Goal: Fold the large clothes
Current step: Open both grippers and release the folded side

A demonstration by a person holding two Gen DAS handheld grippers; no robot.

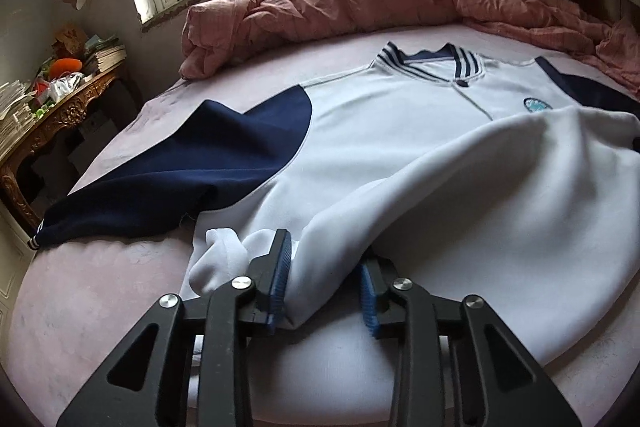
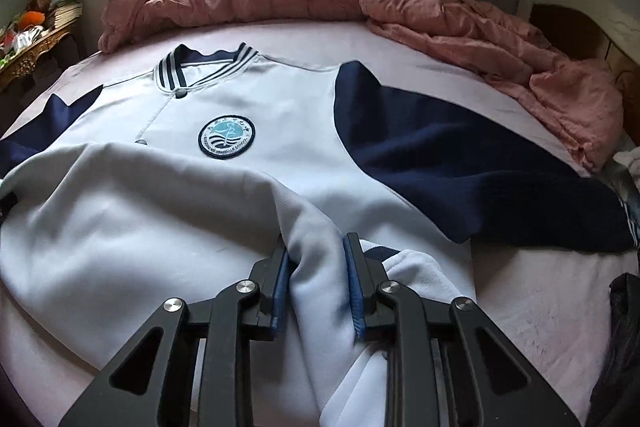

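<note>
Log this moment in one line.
jacket: hem lifted over front | left gripper: hem between jaws | right gripper: gripping hem | bed

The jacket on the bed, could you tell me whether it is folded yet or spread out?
Partly folded: the jacket lies front-up with sleeves spread, its bottom hem lifted over the lower body.

Left black 2-finger gripper (image 1: 326, 267) angled downward, blue pads apart, white jacket hem (image 1: 312, 287) loose between them. Right black 2-finger gripper (image 2: 316, 271) angled downward, pads clamped on bunched hem.
</note>
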